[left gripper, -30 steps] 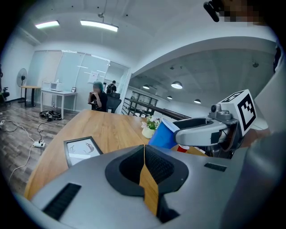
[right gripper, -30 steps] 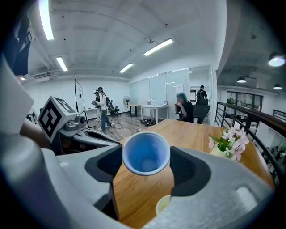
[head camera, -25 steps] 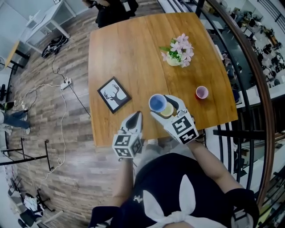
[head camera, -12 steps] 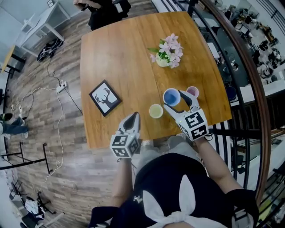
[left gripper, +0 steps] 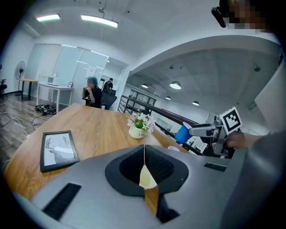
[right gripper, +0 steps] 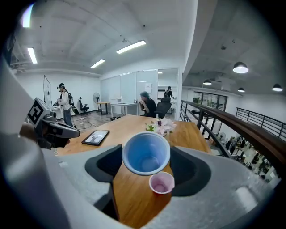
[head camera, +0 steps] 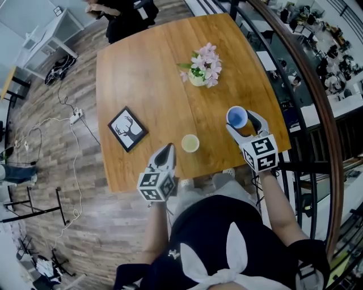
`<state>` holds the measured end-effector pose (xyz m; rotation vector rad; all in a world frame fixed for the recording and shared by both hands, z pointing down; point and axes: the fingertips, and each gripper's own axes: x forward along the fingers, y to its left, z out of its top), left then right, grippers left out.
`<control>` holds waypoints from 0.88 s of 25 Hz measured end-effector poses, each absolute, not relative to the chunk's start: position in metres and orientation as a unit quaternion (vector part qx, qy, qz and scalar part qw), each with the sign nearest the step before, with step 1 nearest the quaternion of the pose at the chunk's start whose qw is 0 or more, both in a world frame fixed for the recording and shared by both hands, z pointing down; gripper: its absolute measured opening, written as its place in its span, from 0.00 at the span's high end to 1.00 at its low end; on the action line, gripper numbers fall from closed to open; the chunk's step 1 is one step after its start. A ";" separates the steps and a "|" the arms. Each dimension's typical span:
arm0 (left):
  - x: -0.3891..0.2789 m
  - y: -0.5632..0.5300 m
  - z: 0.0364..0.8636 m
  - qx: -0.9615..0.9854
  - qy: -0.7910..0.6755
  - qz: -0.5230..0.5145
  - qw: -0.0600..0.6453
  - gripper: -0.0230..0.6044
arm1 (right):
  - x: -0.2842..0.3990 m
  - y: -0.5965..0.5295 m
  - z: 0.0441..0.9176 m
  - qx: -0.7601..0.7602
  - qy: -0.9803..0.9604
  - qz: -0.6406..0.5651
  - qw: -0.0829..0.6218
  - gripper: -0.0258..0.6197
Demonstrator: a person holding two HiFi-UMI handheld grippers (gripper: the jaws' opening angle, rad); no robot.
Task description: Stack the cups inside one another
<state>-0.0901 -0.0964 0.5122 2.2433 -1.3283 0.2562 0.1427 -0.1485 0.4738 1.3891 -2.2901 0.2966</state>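
My right gripper is shut on a blue cup, held upright in the air near the table's right edge. In the right gripper view the blue cup hangs between the jaws, and a small pink cup stands on the wood just below and in front of it. The head view hides the pink cup. A yellow-green cup stands alone near the front edge. My left gripper is shut and empty, just left of the yellow-green cup, which shows past its closed jaws.
A vase of pink flowers stands at the back of the wooden table. A framed deer picture lies at the left. A metal railing runs along the right side. A person sits at the far end.
My right gripper carried the blue cup to the right, from over the yellow-green cup to over the pink cup. My left gripper drifted slightly left and stayed shut.
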 end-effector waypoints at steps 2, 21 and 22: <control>-0.088 -0.095 0.514 0.826 -0.491 0.096 0.261 0.93 | 0.156 -0.150 0.475 0.511 -0.823 0.112 0.221 0.45; -0.055 -0.099 0.511 0.825 -0.495 0.101 0.254 0.93 | 0.192 -0.157 0.497 0.506 -0.823 0.122 0.228 0.45; -0.055 -0.098 0.512 0.824 -0.496 0.103 0.254 0.93 | 0.192 -0.159 0.500 0.504 -0.823 0.123 0.230 0.45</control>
